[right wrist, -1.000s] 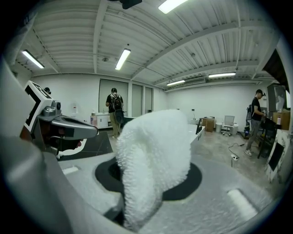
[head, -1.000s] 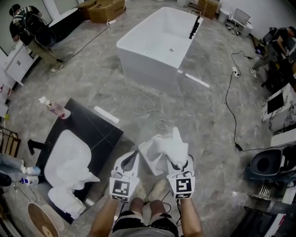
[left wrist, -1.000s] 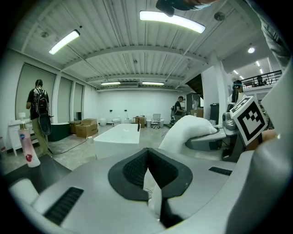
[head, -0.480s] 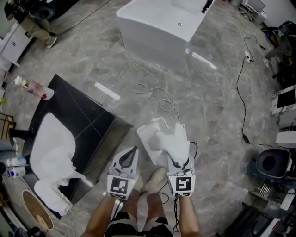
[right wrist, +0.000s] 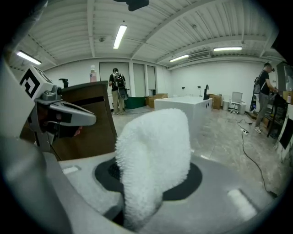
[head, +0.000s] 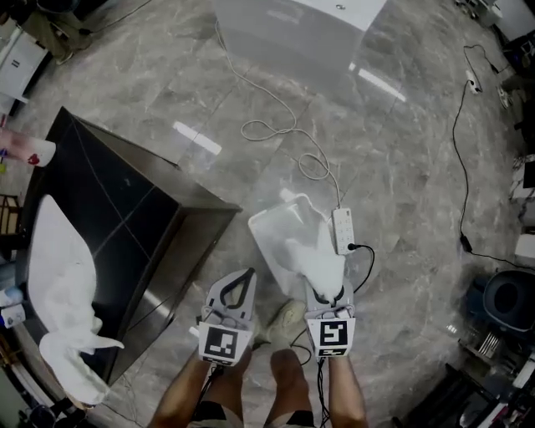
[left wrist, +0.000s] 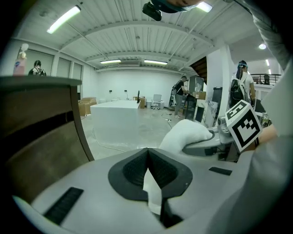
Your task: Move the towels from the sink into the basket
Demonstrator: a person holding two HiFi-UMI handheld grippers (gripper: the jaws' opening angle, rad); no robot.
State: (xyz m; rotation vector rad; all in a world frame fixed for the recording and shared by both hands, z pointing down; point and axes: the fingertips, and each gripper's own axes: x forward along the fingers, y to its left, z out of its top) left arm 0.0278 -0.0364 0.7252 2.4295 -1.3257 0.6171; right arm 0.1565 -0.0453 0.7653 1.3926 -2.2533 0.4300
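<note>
A white towel (head: 319,253) hangs from my right gripper (head: 331,289), which is shut on it just above the white basket (head: 266,230) on the floor. In the right gripper view the fluffy towel (right wrist: 153,155) bulges up between the jaws and hides the tips. More white towels (head: 60,288) fill the sink in the black vanity (head: 125,217) at the left; one end droops over its front edge. My left gripper (head: 247,273) is beside the basket's left side, its tips (left wrist: 147,151) touching and no towel in them.
A white power strip (head: 343,230) with its cable lies against the basket's far right side. A white bathtub (head: 301,25) stands farther off. A pink bottle (head: 25,150) sits on the vanity's far corner. My shoe (head: 288,316) is between the grippers. People stand in the background.
Both grippers have sunk toward the floor together. The towel in the right gripper has come down onto the basket. The vanity top is now above the grippers' level.
</note>
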